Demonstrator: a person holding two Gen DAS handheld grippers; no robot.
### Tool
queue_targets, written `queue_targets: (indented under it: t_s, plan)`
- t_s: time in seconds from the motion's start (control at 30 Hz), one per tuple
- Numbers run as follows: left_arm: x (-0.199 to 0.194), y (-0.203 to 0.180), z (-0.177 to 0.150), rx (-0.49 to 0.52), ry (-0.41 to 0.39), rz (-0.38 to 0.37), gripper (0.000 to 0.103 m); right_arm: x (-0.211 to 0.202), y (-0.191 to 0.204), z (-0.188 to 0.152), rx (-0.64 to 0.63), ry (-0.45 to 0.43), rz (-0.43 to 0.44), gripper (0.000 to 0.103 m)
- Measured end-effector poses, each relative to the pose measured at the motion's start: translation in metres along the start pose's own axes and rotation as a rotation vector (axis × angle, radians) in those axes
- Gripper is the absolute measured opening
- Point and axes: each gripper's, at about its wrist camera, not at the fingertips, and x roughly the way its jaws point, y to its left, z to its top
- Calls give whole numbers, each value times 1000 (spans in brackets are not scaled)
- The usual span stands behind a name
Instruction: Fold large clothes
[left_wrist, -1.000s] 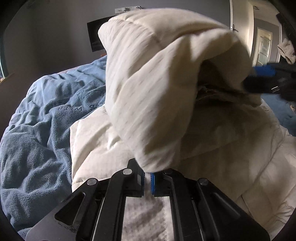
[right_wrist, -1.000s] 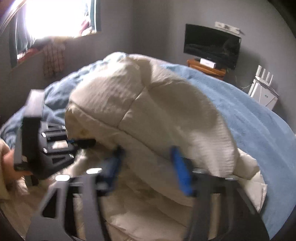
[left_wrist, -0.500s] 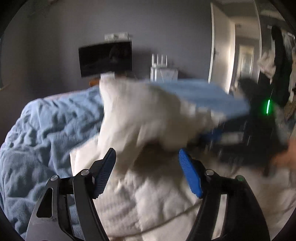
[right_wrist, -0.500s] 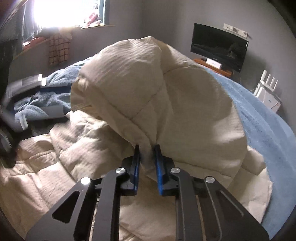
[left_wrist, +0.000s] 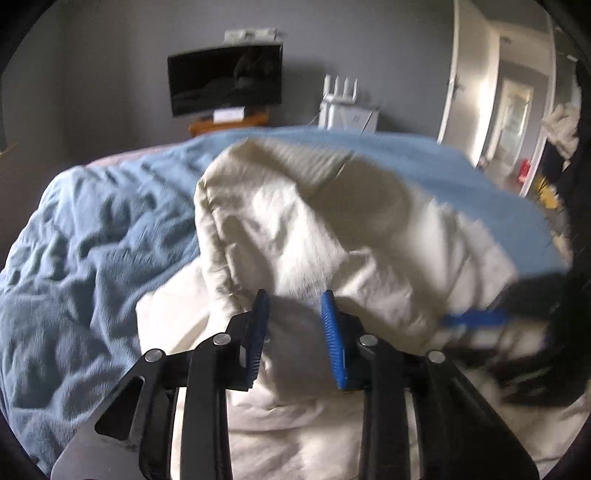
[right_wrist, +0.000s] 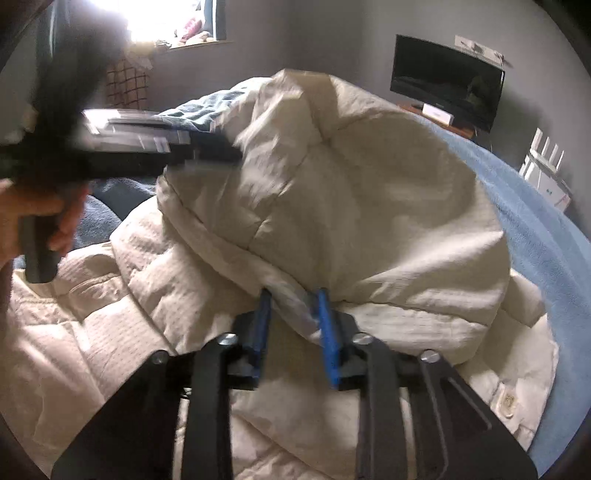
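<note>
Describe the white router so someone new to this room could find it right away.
Start at the black TV on the grey back wall. On the floor beside it, past the bed's far edge, stands the router. It is the only white box with upright antennas.

This is a bedroom in a home. A bed covered with a rumpled blue blanket fills most of both views. Against the grey wall hangs a dark flat screen above a small wooden shelf, with a white router (four aerials standing up) just beside it. A bright window has clutter on its sill, and an open door leads into a hallway.
</note>
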Motion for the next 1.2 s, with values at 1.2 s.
queue_targets:
  t_s: [1.2]
  plan:
    - [15, 4, 58, 105, -84, 14, 54, 4, -119, 39, 294, -70, -287, 46]
